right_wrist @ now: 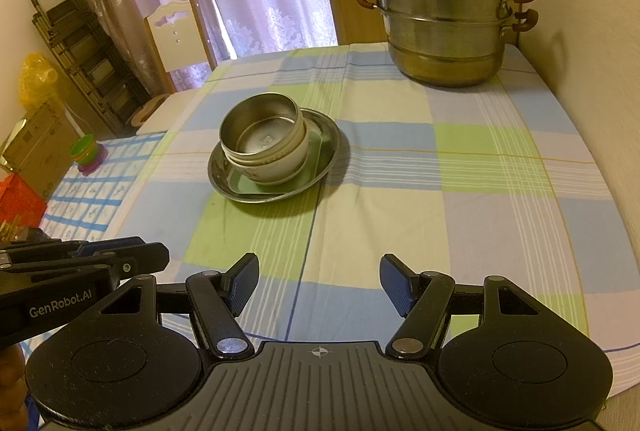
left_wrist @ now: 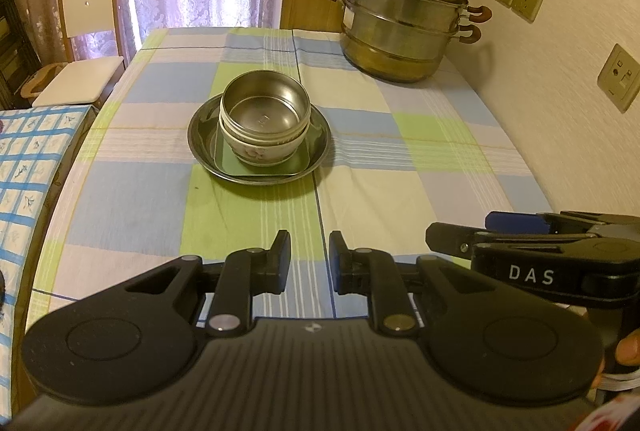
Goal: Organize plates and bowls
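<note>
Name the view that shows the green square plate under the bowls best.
Left wrist view: the green square plate shows its front edge and both near corners under the bowls. In the right wrist view the plate sits skewed, with the bowls covering more of it.

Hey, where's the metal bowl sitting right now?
In both wrist views the metal bowl sits mid-table, nested in a white bowl on a round metal plate, in front of the steamer pot.

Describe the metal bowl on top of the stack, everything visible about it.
The metal bowl is round, dull silver steel with a rolled rim and a faint stamped mark on its flat bottom. It is empty and upright, nested in a white bowl with a floral print. That bowl stands on a green square plate inside a round metal plate, mid-table. No gripper touches it.
</note>
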`<state>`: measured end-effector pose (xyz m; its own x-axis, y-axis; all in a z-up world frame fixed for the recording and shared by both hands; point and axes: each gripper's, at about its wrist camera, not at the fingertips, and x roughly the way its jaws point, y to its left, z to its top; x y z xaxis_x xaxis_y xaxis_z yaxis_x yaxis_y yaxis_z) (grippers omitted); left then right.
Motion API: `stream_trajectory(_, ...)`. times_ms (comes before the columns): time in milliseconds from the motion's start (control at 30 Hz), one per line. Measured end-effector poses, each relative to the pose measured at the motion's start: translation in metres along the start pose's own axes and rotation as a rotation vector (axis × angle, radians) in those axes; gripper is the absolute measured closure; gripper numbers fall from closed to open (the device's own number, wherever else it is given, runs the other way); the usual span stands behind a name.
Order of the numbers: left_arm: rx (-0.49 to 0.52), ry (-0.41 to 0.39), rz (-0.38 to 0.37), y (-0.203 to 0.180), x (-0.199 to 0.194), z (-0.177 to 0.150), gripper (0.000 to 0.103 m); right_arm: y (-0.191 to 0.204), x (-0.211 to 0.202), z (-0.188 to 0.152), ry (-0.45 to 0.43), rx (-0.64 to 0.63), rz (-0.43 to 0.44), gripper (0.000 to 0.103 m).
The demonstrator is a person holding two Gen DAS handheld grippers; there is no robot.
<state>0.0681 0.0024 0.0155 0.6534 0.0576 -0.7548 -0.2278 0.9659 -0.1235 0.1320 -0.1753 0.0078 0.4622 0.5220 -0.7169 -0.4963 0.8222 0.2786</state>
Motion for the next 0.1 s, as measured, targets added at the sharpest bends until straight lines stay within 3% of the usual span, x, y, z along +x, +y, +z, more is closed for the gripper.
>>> stream_trajectory(100,-0.002,0.006,-0.002,0.0019,0.0004,0.0008,0.086,-0.0001,0.0009,0.0006,0.000,0.002,-0.003,0.036)
